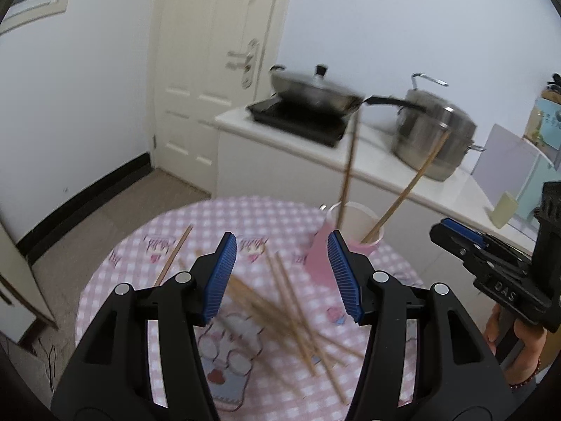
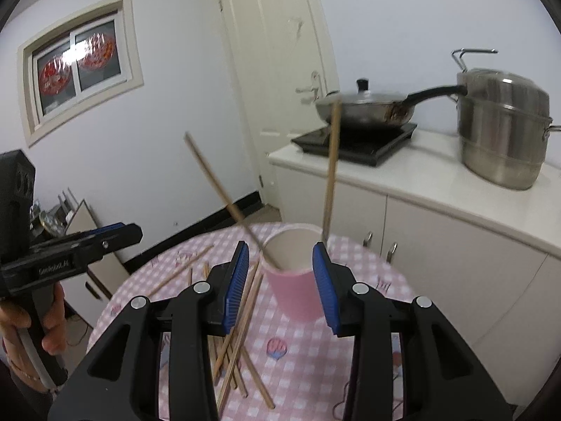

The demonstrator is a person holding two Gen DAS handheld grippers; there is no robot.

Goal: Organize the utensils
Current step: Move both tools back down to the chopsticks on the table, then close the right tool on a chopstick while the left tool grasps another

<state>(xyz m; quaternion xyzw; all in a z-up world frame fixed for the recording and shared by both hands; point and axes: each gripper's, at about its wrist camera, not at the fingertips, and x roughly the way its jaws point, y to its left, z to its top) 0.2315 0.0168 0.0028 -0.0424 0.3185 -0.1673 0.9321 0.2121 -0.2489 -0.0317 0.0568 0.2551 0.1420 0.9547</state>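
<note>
**Chopstick Sorting: Current State**

Left gripper (image 1: 282, 273): jaws apart, empty, above loose chopsticks (image 1: 280, 312) piled on tabletop (image 1: 140, 245). Right gripper (image 2: 280, 287): jaws apart, empty, just short of pink cup (image 2: 292, 291). Two chopsticks (image 2: 331, 172) upright in cup.

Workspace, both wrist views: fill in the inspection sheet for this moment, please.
Surface: round table under a pink checked cloth.
Job's things: pink cup upright, two chopsticks standing in it; loose chopsticks piled on the cloth.
Clutter: nothing seen.
Grippers: left gripper open and empty above the pile; right gripper open, cup beyond its pads.
Cables: thin wires on the floor.
Surroundings: wok on a cooktop, steel pot, door.
</note>
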